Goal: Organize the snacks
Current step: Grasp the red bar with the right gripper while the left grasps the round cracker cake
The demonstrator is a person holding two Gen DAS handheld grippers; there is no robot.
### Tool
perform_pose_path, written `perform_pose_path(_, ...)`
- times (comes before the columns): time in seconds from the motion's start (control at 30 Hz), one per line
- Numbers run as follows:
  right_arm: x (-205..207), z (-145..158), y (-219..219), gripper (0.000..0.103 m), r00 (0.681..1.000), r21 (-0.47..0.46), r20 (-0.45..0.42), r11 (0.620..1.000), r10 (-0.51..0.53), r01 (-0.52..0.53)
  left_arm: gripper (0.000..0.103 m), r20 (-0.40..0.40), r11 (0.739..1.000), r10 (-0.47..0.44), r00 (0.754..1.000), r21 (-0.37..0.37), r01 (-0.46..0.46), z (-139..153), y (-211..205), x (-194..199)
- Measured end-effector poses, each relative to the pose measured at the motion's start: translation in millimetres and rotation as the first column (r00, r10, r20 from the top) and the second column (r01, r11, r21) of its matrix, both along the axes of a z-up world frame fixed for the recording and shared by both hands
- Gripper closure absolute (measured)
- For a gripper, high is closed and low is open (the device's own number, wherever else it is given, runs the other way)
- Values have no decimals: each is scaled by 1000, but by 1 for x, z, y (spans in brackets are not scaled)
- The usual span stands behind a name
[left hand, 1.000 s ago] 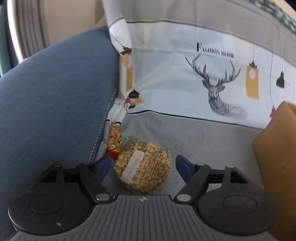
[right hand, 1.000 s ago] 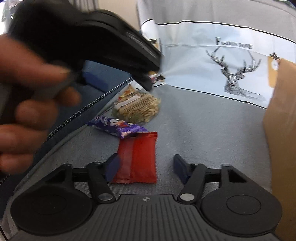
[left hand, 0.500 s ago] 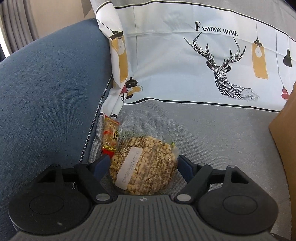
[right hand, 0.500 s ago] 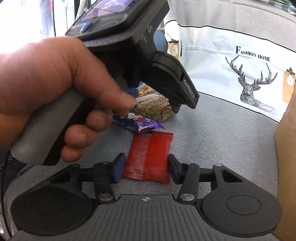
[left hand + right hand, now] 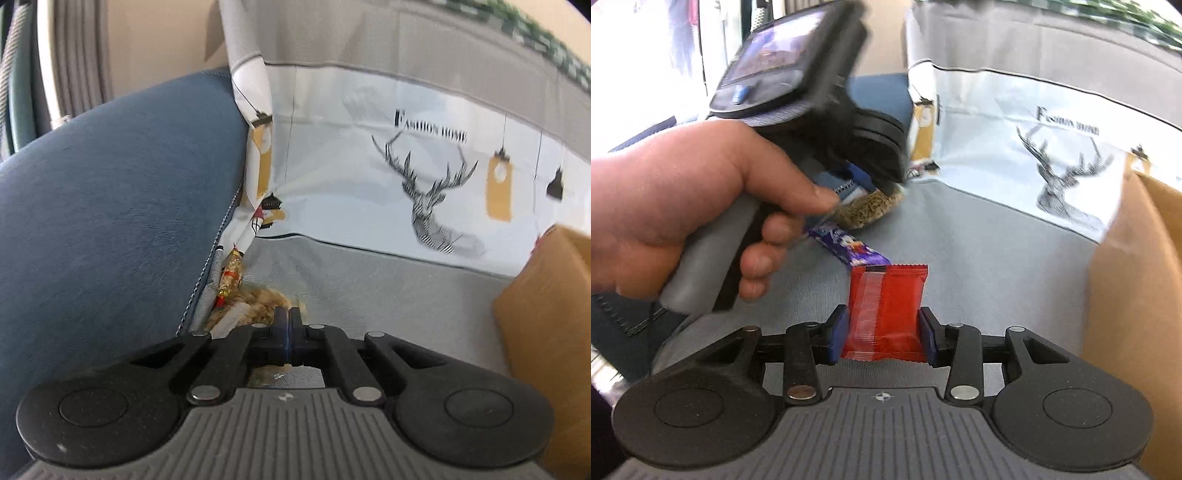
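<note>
Right wrist view is showing three snacks on the grey sofa cover (image 5: 979, 258): one red packet (image 5: 886, 310), one purple bar (image 5: 846, 247) and one bag of puffed grains (image 5: 868, 208). The right gripper (image 5: 884, 338) is closing its jaws on the red packet, both blue pads pressing its sides, with the packet sticking forward over the cover. This view is also showing a hand (image 5: 676, 206) holding the left gripper (image 5: 886, 173) above the grain bag, just beside the blue armrest; the purple bar is lying between that bag and the red packet. Left wrist view is showing the left gripper (image 5: 285, 321) with its jaws fully closed, pads touching; the grain bag (image 5: 258, 299) is lying just past and under them, and whether a fold of its wrapper is pinched is not clear. Only this view is showing a fourth snack, a thin yellow-and-red packet (image 5: 231, 275) wedged in the gap beside the armrest (image 5: 110, 206). One cardboard box (image 5: 546, 302) is standing at the right edge in both views, and one deer print (image 5: 428, 199) is on the back cover.
</note>
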State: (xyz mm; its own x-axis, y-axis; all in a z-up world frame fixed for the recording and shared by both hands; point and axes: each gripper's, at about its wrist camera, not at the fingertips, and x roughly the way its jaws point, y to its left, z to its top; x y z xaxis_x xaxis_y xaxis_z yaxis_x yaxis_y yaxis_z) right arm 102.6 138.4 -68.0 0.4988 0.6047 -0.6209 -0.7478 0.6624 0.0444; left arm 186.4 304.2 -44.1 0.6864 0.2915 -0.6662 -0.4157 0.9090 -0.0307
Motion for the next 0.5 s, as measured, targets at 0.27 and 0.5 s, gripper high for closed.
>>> perform_pose_path(0.27, -43, 8, -41, 61, 998, -72, -56, 997, -3, -1, 103, 41, 994, -45, 998, -102, 49, 25, -35, -46)
perform_pose_path(0.5, -55, -7, -44, 60, 999, -71, -33, 997, -20, 18, 87, 18, 958, 104, 994, -271, -95, 16, -3, -65)
